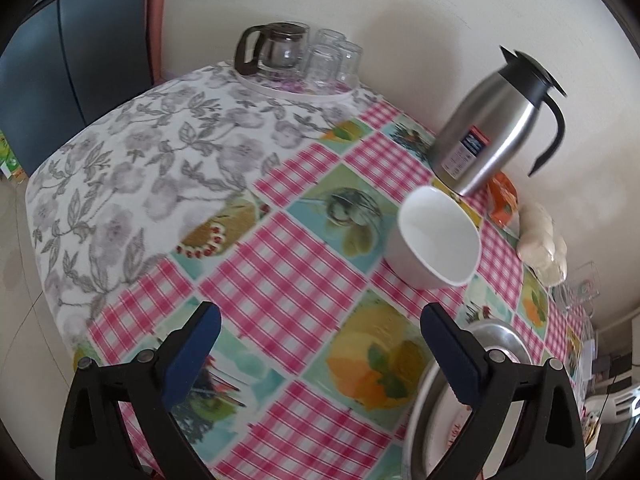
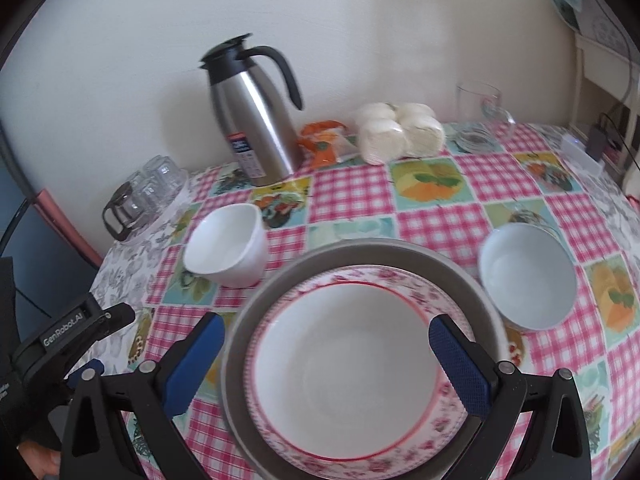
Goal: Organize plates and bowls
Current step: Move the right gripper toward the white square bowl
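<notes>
A white squarish bowl [image 1: 434,236] stands on the checked tablecloth ahead and right of my open, empty left gripper [image 1: 320,344]; it also shows in the right wrist view [image 2: 226,246]. A floral-rimmed plate [image 2: 352,364] lies inside a grey metal plate [image 2: 360,254], partly seen in the left wrist view [image 1: 424,396]. My right gripper [image 2: 328,360] hovers open over these plates, holding nothing. A pale blue bowl [image 2: 528,276] stands to their right. The left gripper [image 2: 76,332] shows at the left edge of the right wrist view.
A steel thermos jug [image 2: 256,120] stands by the wall, with an orange packet [image 2: 324,140] and white bagged rounds [image 2: 400,130] beside it. A glass pot and tumblers on a tray [image 1: 296,56] sit at the table's far corner. Glassware [image 2: 480,116] stands far right.
</notes>
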### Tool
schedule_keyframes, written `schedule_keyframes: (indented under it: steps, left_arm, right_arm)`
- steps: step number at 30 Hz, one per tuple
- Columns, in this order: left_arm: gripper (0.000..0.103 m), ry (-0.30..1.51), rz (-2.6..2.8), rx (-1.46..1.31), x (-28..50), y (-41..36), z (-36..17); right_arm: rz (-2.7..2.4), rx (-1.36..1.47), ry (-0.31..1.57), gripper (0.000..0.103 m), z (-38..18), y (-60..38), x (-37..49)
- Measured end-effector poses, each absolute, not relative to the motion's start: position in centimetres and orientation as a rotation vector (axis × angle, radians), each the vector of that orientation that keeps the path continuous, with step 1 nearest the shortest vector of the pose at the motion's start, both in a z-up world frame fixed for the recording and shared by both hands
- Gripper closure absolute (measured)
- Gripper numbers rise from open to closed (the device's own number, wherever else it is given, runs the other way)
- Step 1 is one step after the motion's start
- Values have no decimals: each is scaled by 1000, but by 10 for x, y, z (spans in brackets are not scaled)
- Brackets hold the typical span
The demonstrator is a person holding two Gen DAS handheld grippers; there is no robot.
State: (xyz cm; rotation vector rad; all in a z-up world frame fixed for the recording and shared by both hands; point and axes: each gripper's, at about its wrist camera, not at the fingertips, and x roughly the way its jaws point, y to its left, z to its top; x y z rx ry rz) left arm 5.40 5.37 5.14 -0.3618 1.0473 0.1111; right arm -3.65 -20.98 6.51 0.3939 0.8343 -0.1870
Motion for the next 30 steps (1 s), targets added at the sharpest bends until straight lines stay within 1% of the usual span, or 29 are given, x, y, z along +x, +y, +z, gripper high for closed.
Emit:
schedule_keyframes:
  steps: [13,24,30]
  left_arm:
    - [3,1028,140,-437,67,100,42]
    - [3,982,95,-474,88,95,37]
    - [3,969,63,-466,101,87,36]
  right_arm:
    - [-88,366,864,0,48,-156,-12]
    - [-64,348,829,0,48,-145,1]
    - [-102,347,846,0,48,-150,16]
